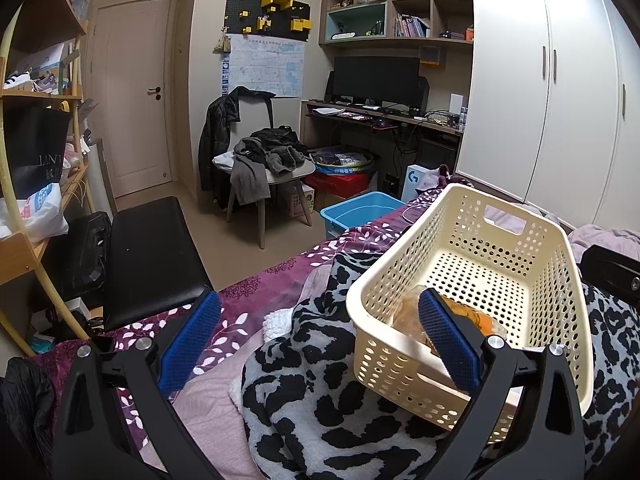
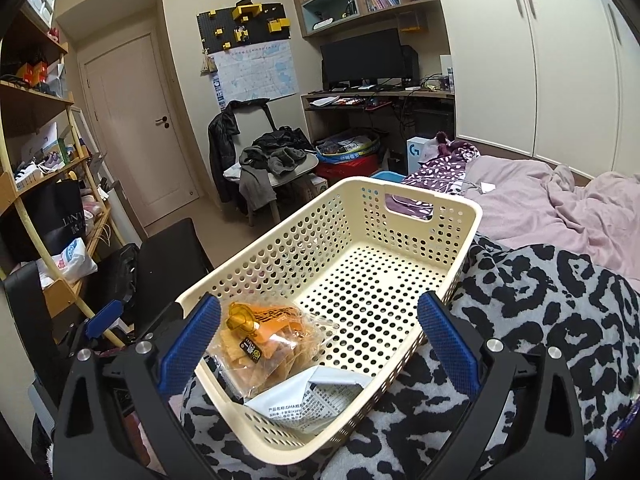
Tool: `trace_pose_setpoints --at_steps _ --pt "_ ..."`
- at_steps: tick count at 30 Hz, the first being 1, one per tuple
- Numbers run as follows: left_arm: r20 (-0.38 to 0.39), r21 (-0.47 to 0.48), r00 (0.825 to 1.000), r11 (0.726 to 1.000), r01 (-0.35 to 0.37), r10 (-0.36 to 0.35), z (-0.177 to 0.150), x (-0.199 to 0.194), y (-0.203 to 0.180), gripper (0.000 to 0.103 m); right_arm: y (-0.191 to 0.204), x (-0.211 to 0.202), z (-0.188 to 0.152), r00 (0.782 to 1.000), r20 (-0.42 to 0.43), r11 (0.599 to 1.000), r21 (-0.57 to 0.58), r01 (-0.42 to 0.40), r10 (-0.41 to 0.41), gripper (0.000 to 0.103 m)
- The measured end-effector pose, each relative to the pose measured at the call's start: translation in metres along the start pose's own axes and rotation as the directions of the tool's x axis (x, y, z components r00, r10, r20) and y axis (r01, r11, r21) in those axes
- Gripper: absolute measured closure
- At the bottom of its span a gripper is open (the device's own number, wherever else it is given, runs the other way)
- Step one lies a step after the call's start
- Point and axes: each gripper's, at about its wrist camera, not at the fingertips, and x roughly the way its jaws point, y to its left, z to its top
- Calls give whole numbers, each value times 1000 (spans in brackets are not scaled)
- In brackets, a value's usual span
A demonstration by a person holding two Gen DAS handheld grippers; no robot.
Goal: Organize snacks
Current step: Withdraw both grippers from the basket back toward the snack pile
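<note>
A cluttered bedroom: a door [image 1: 132, 92] at the far wall, a desk [image 1: 384, 118] with a monitor [image 1: 376, 78], white wardrobes [image 1: 552, 80] on the right, open shelves [image 1: 36, 128] on the left, a chair [image 1: 264, 168] heaped with clothes; the near ground is a bed [image 2: 560, 208] with a spotted blanket [image 1: 320, 400] over it.

On the blanket sits a cream perforated basket [image 2: 304, 240]; its far two-thirds is bare; at the near end lie a clear snack bag [image 2: 260, 344] with orange contents and, just beside and partly under it, a white packet [image 2: 304, 404] with small print. A blue tub [image 1: 360, 210] stands on the floor past the bed; what it holds cannot be seen.

The right gripper [image 2: 319, 340] is spread wide and holds nothing; it hangs over the basket's near end; the snack bag lies between its blue pads, close against the left pad [image 2: 192, 344] though contact cannot be told; the right pad is outside the basket's wall, over the blanket.

The left gripper [image 1: 320, 344] is likewise wide open and empty; its right pad [image 1: 448, 344] reaches into the basket and covers much of the snack bag [image 1: 408, 316]; its other pad is over the purple sheet [image 1: 256, 292], well apart from the basket.

The white packet is hidden in the left view; its print is too small to read in the right; a black part [image 1: 612, 272] of the other tool is cut off at the left view's right edge.
</note>
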Motion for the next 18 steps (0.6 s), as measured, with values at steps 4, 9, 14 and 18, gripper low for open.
trace_pose_setpoints --at_steps 4,9,14,18 --pt "0 0 1000 1000 0 0 0 0 0 3 -3 -4 -3 1000 -2 1000 6 -4 4 5" --pt "1 10 1000 1000 -1 1 0 -2 -4 3 -5 -9 -7 1000 -4 1000 16 0 0 5" --pt "1 23 1000 1000 0 0 2 -5 -8 3 -10 -14 -10 1000 -4 999 34 8 -8 5" --pt "2 36 1000 999 -1 1 4 -8 -11 3 -16 -18 -14 1000 -6 999 47 17 -16 5"
